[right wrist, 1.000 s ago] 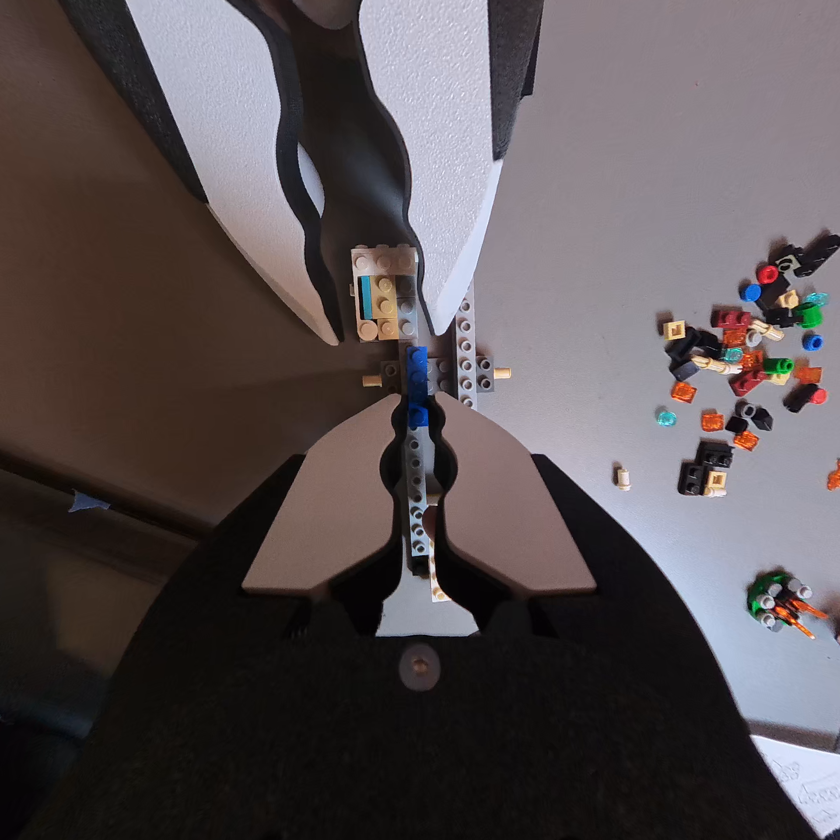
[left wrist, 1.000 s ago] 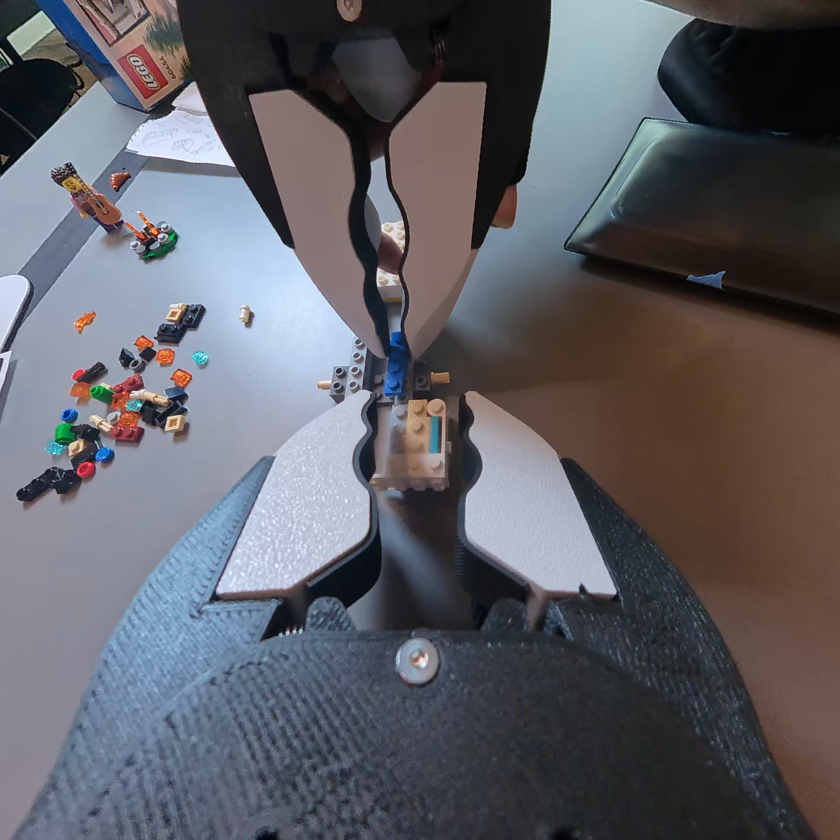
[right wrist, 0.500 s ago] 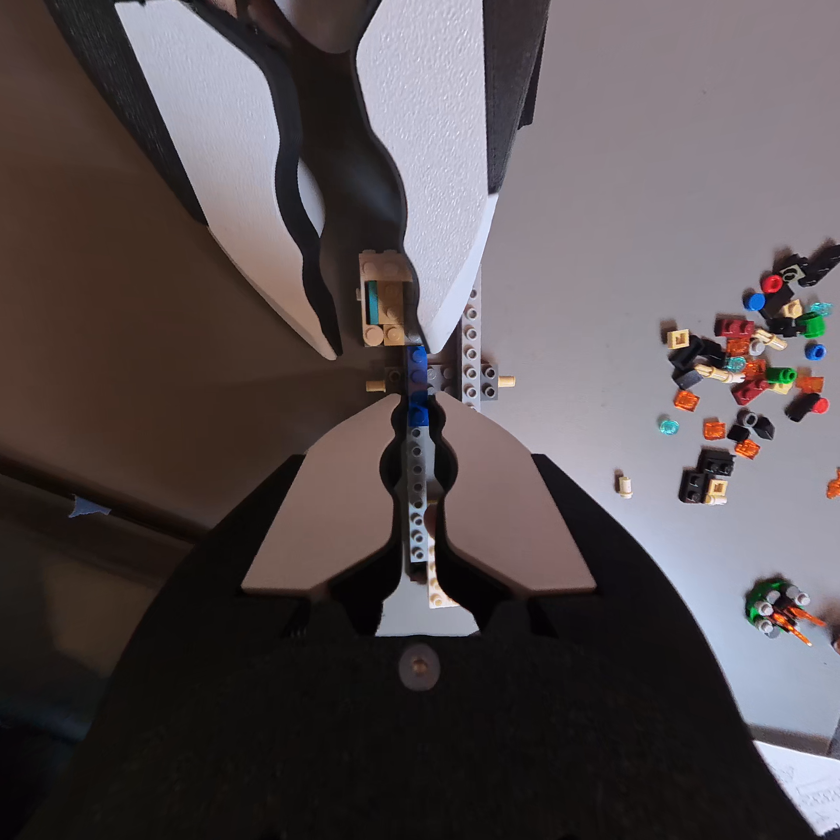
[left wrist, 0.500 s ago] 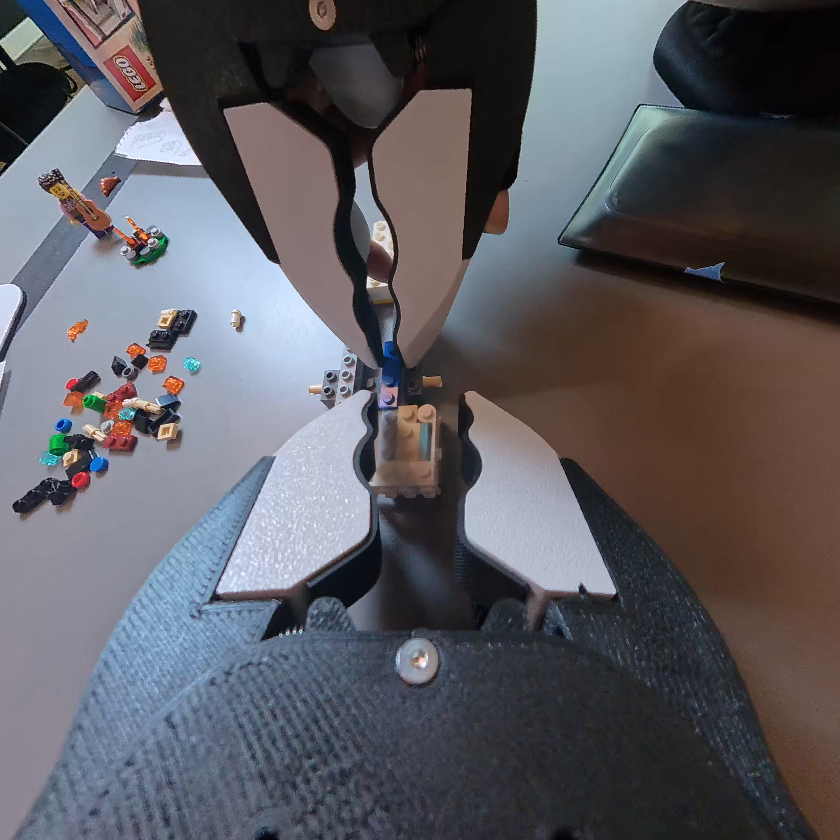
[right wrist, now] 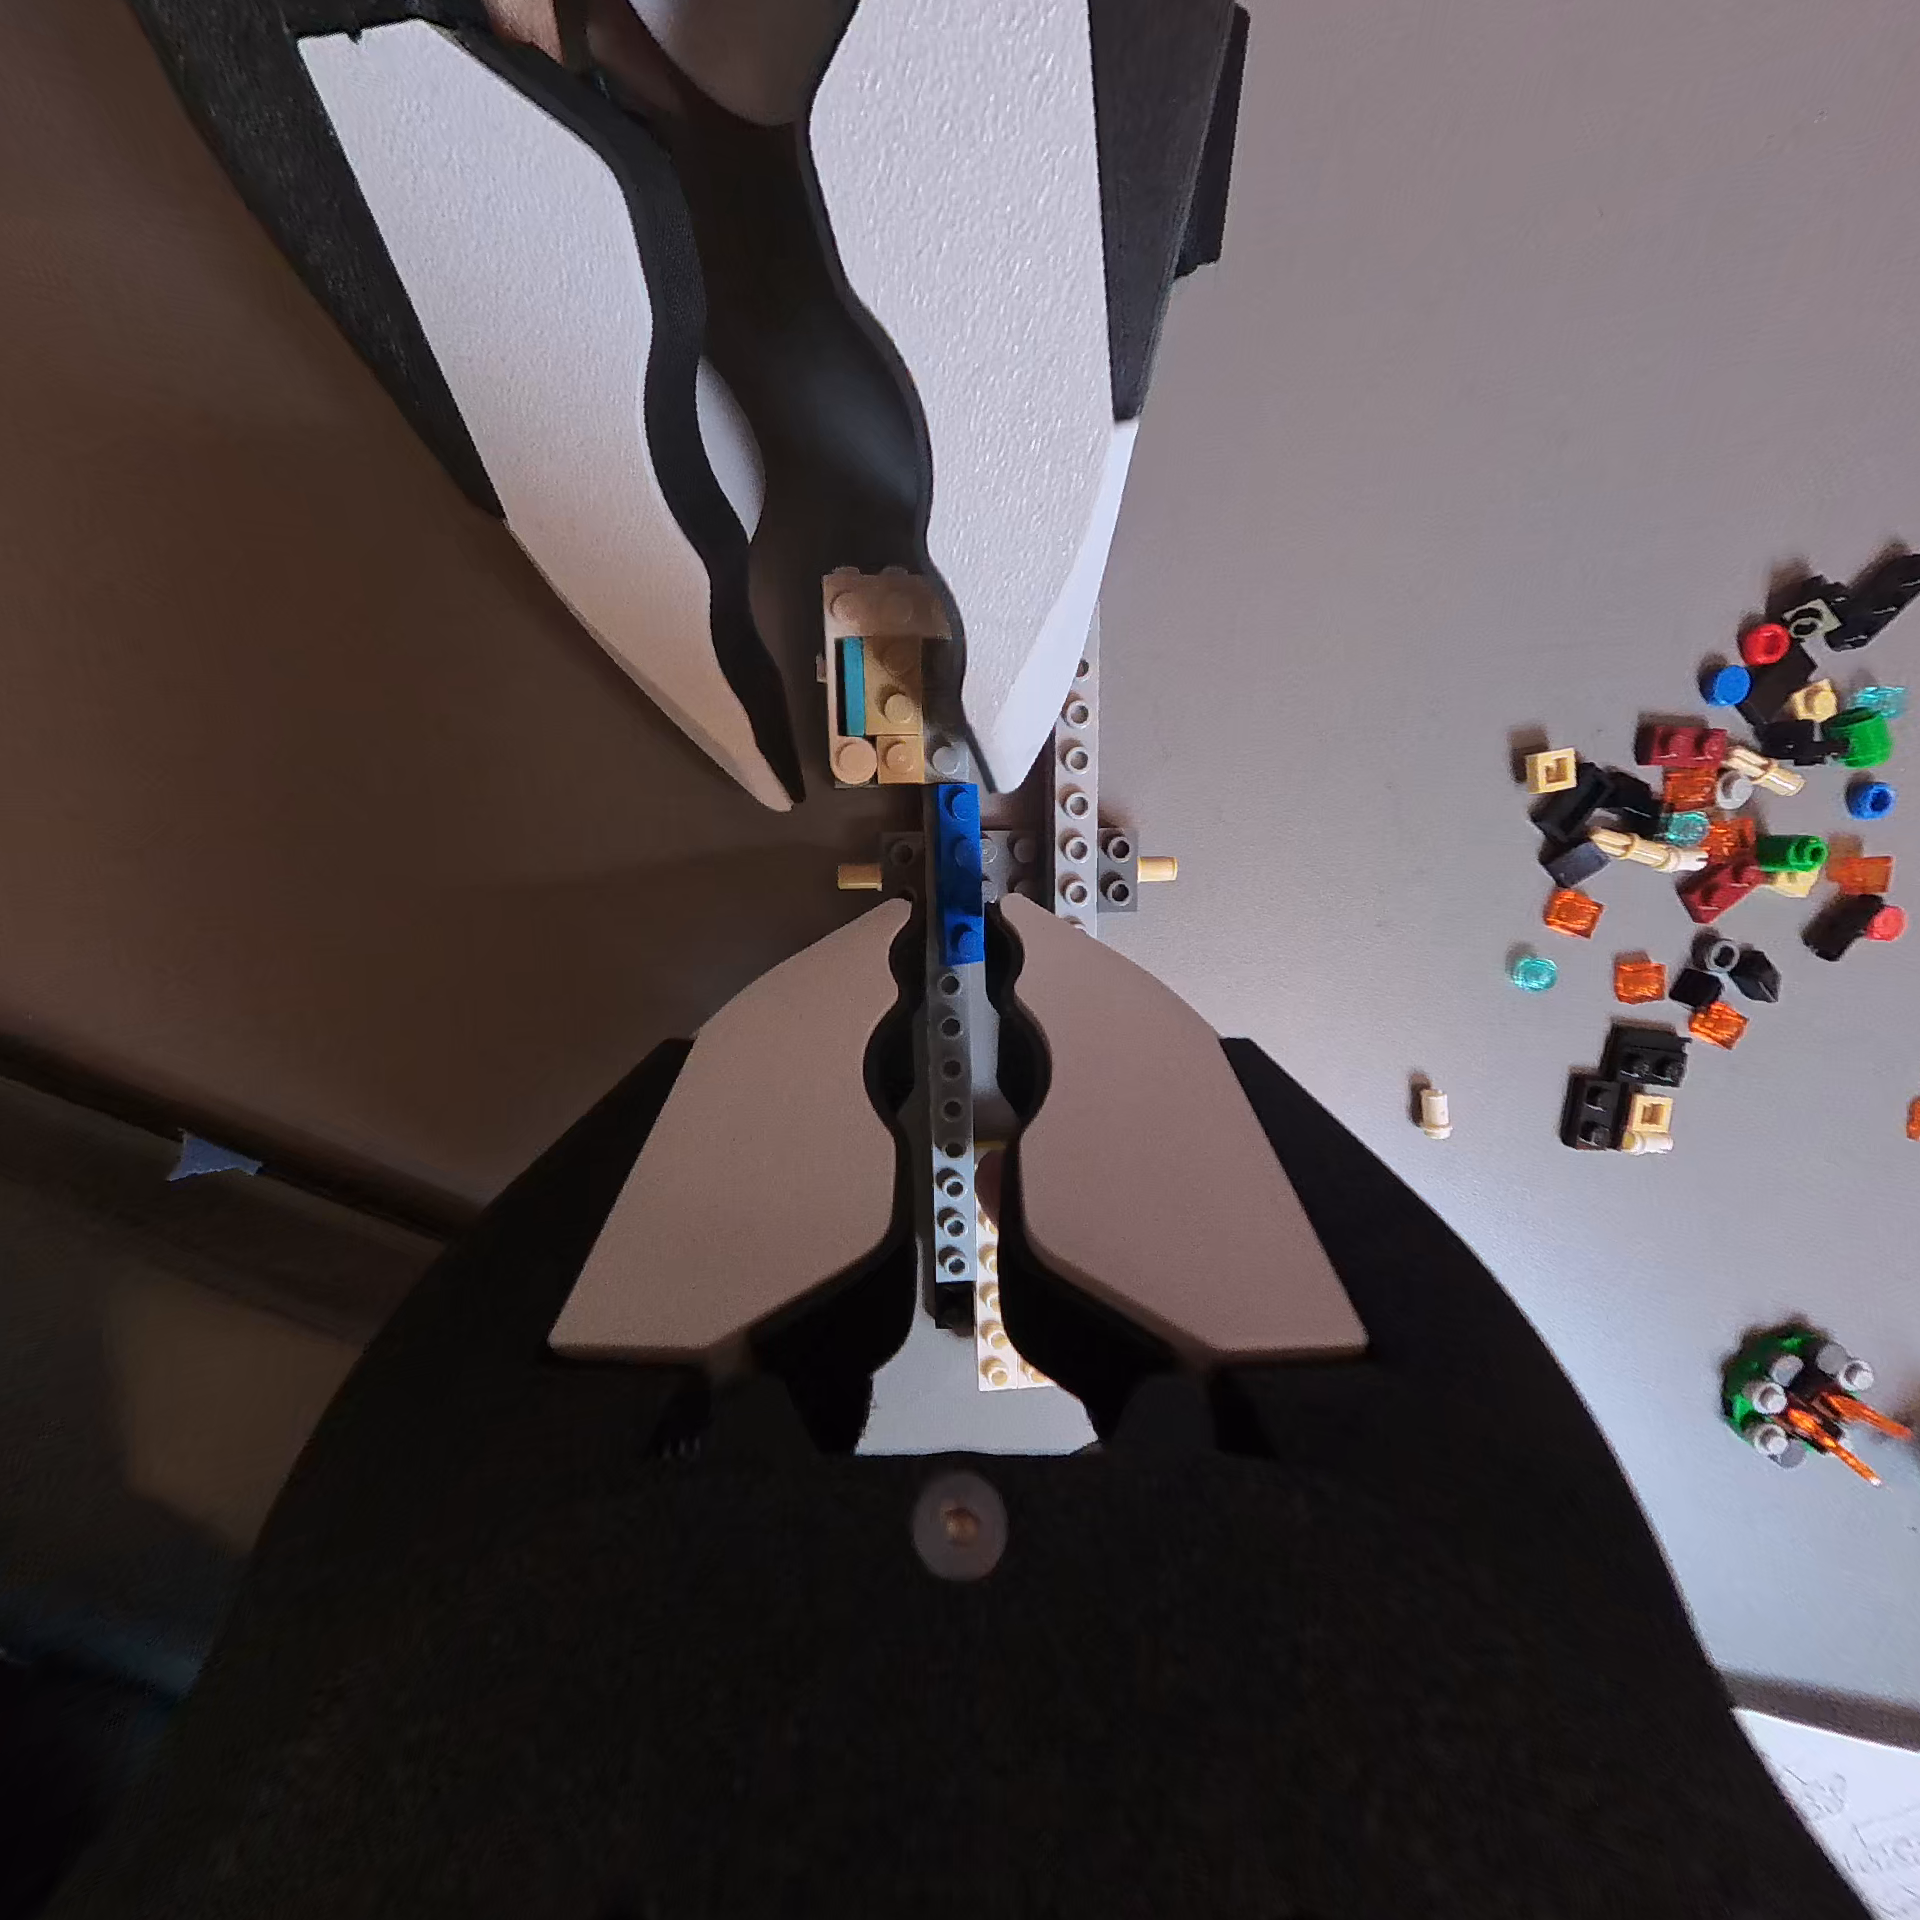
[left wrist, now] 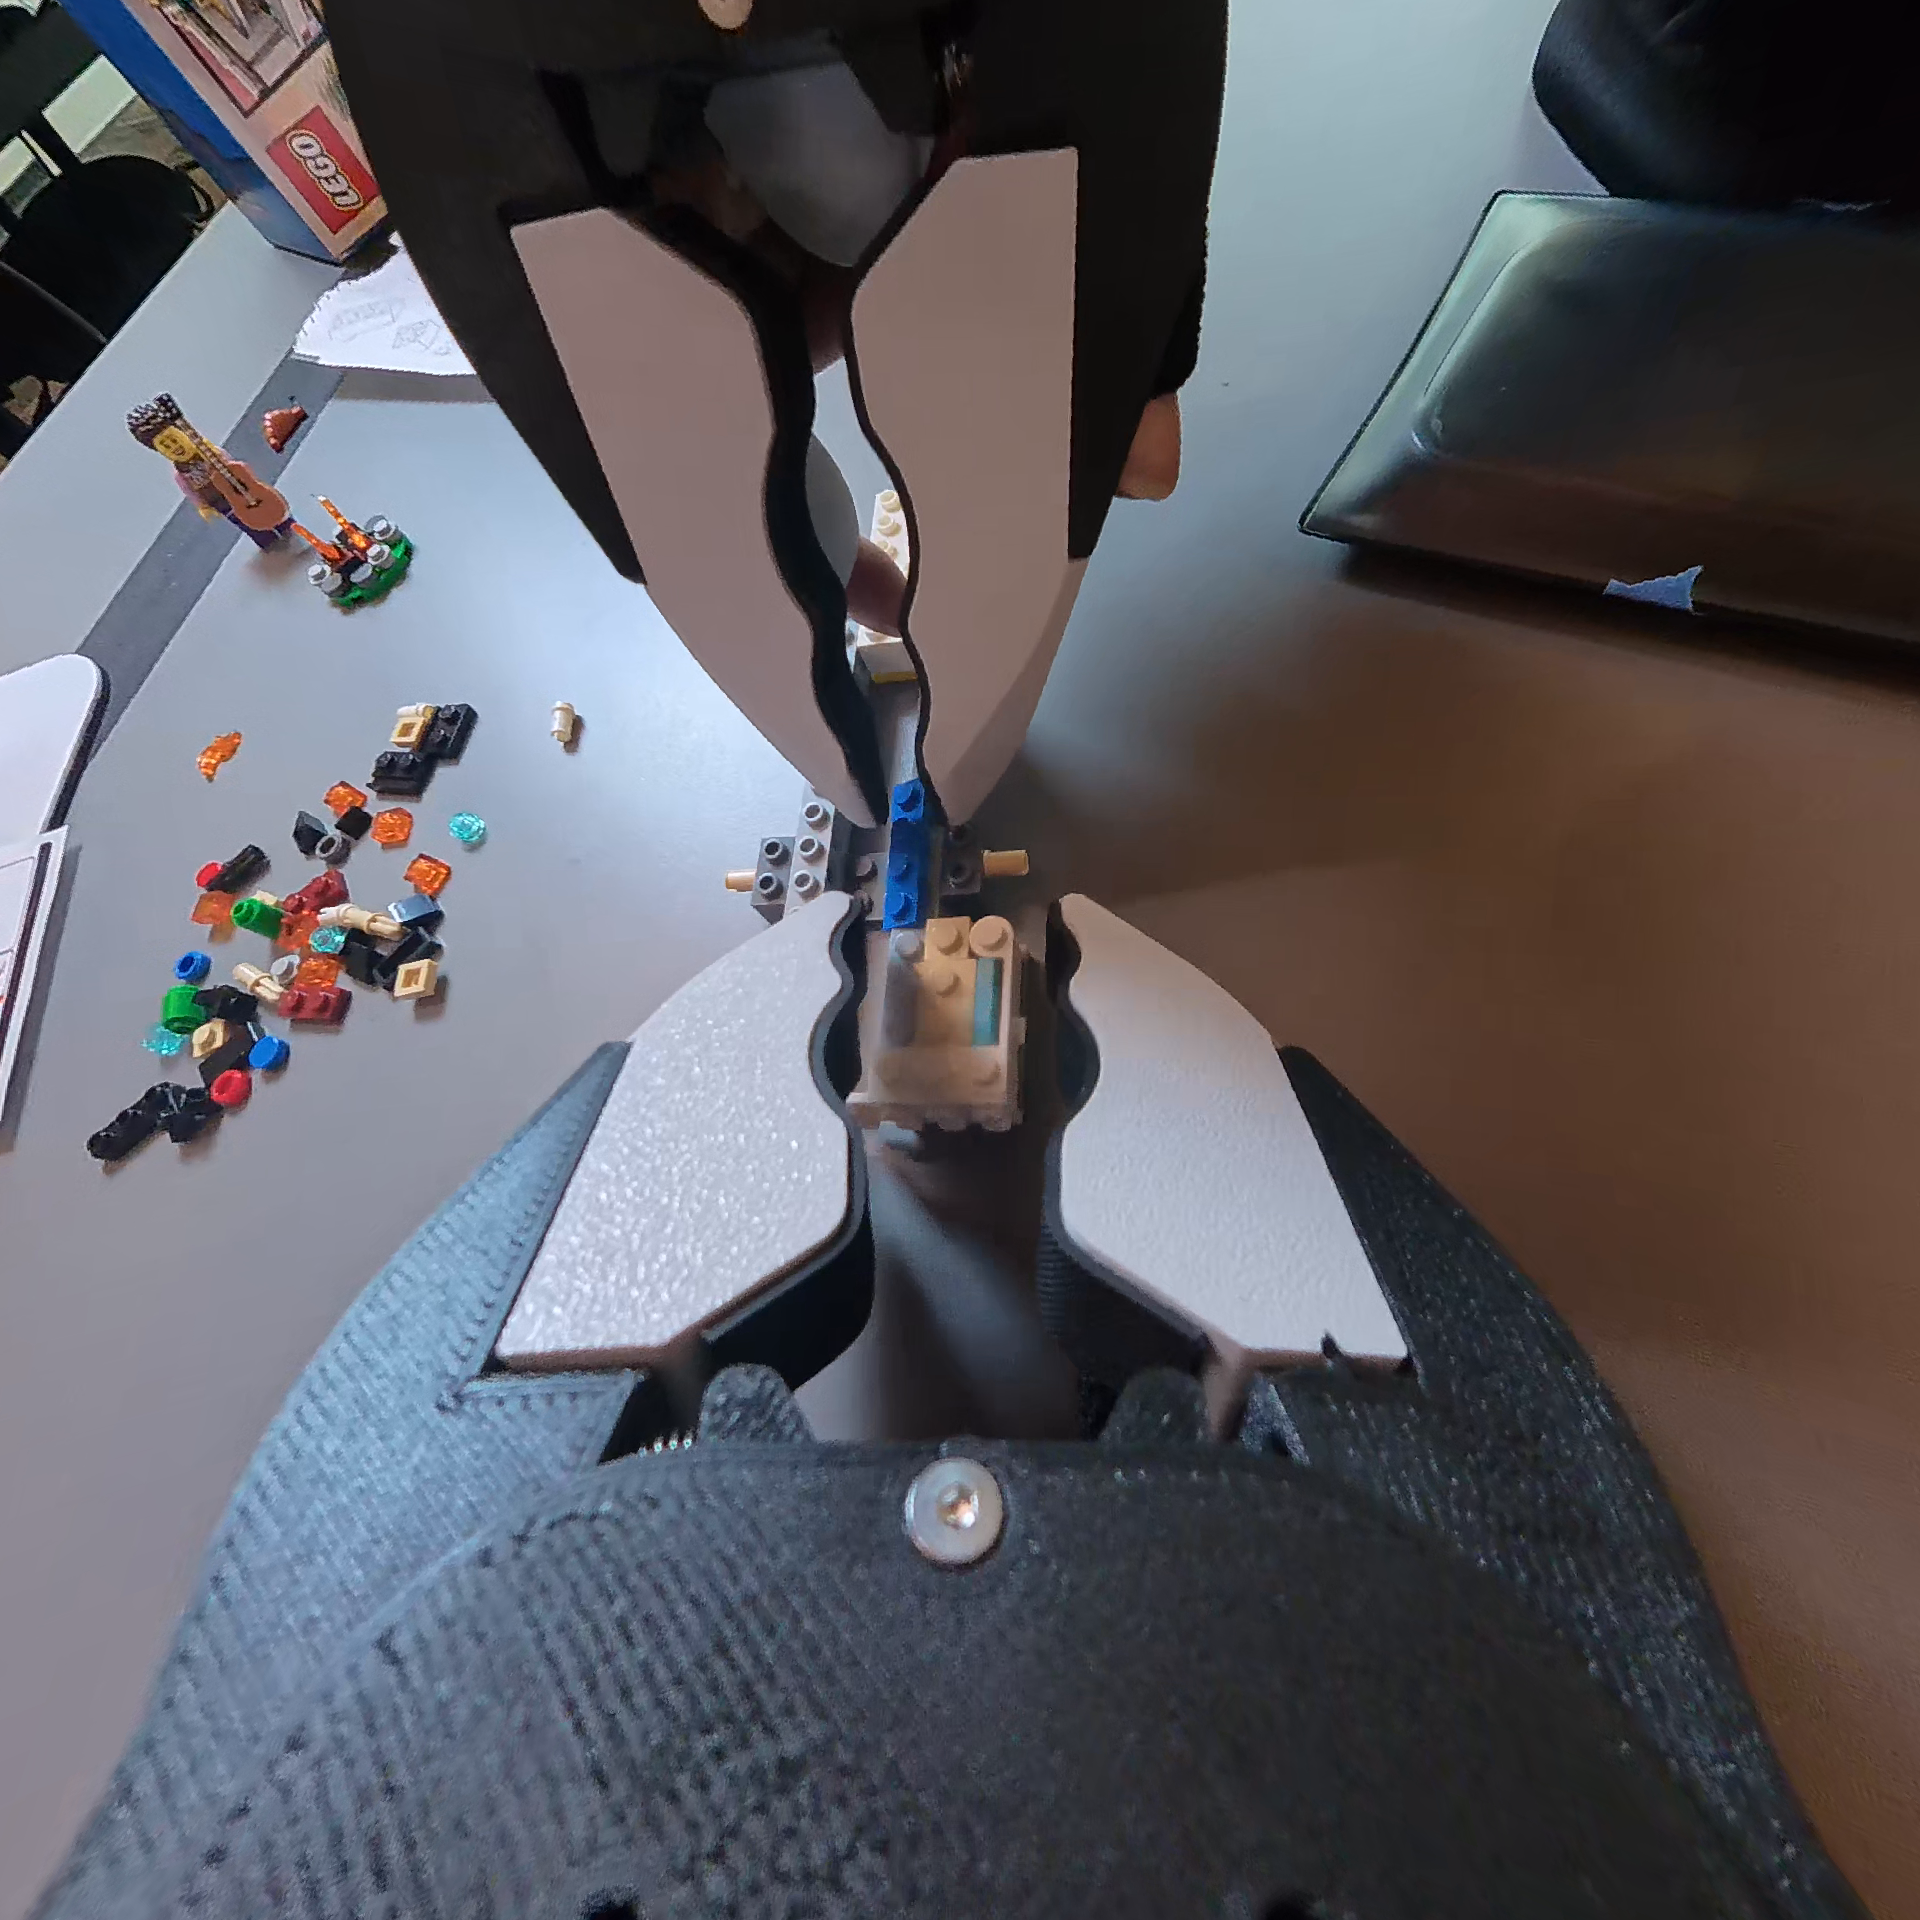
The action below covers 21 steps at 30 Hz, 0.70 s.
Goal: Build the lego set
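My left gripper is shut on a small tan and grey brick block with a teal tile and holds it just above the table. It also shows at the top of the right wrist view, block between its tips. My right gripper is shut on a long grey chassis that carries a blue plate and a dark cross piece with tan pins. In the left wrist view it reaches down from the top onto the blue plate. The block's edge meets the blue plate's end.
A pile of small loose pieces lies to the left, also in the right wrist view. A minifigure with a guitar, a small campfire build, a set box and paper stand beyond. A black case lies at right. My two grippers' fingertips are within a few centimetres of each other. The small campfire build is about equally far from each gripper, around 25 cm. It turns up in the right wrist view as well.
Both grippers keep their holds. The left gripper has rolled and shifted slightly, so the tan block sits a little closer against the end of the blue plate.
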{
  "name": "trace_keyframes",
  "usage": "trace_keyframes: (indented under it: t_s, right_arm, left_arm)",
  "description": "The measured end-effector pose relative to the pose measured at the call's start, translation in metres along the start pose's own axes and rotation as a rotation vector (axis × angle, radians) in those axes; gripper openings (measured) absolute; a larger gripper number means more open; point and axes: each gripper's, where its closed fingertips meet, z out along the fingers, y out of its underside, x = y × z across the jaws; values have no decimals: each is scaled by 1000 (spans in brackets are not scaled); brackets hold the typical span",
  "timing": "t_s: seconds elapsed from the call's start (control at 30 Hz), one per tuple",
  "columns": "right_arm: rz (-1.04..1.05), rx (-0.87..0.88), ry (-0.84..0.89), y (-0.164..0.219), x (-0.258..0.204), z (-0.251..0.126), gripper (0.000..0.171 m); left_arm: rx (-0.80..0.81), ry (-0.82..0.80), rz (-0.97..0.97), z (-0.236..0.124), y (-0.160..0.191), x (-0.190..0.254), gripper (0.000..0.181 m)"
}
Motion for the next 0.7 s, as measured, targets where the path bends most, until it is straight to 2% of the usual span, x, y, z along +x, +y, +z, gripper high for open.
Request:
trace_keyframes:
  t_s: [0.23,0.4,0.53,0.7]
  right_arm:
    - [3,36,6,3,0,-9,15]
    - [8,27,30,24,-3,-10,20]
    - [53,82,80,36,0,-25,23]
    - [108,116,183,52,9,-41,53]
  left_arm:
    - [0,-10,4,-1,1,0,33]
    - [-9,-31,15,-3,5,-2,33]
    - [-16,-48,28,-6,7,-5,33]
    - [-23,-60,34,-8,9,-8,33]
